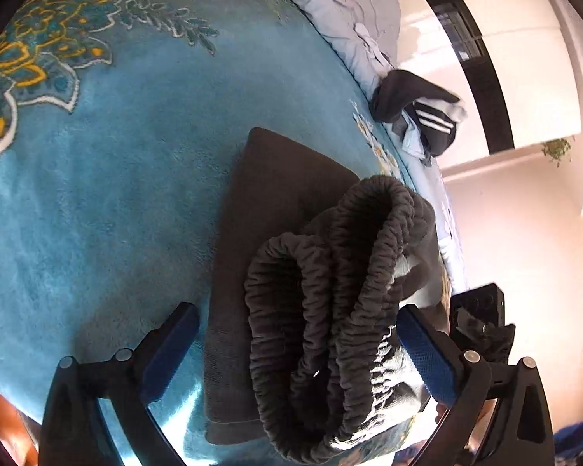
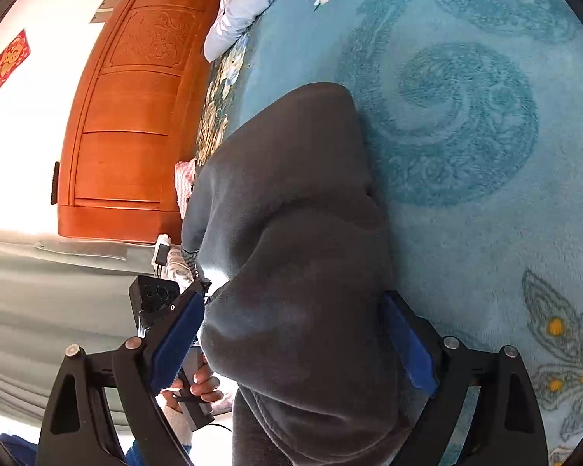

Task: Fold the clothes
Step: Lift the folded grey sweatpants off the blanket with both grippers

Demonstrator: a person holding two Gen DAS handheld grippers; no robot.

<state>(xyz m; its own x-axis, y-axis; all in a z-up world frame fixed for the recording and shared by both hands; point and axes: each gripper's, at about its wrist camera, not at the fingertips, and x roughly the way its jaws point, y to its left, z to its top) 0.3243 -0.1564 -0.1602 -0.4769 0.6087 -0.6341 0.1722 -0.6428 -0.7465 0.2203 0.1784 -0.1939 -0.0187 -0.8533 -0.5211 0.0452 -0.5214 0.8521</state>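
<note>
Both tools sit at the near end of a dark grey garment, seemingly sweatpants, lying on a blue patterned blanket [image 1: 97, 194] spread over the bed. From its own camera, the left tool [image 1: 297, 353] has its blue-padded fingers spread wide, the gathered elastic waistband [image 1: 330, 310] bunched up between them; the pads do not look pressed into the cloth, so I read it as apart, not clamped. The right tool [image 2: 291, 341] likewise has its fingers wide, with the grey garment [image 2: 291, 213] heaped between them and running away toward 12 o'clock; whether a pad bites the fabric is hidden beneath the folds. In the left view a flatter folded portion [image 1: 276, 194] of the garment stretches toward 11 o'clock, and a pile of dark clothes [image 1: 419, 112] waits at 1 o'clock by the bed's edge. I judge a fold is midway, the waistband end gathered but not laid. Next, each tool would need to close on the waistband and carry it toward 12 o'clock over the flat portion.
</note>
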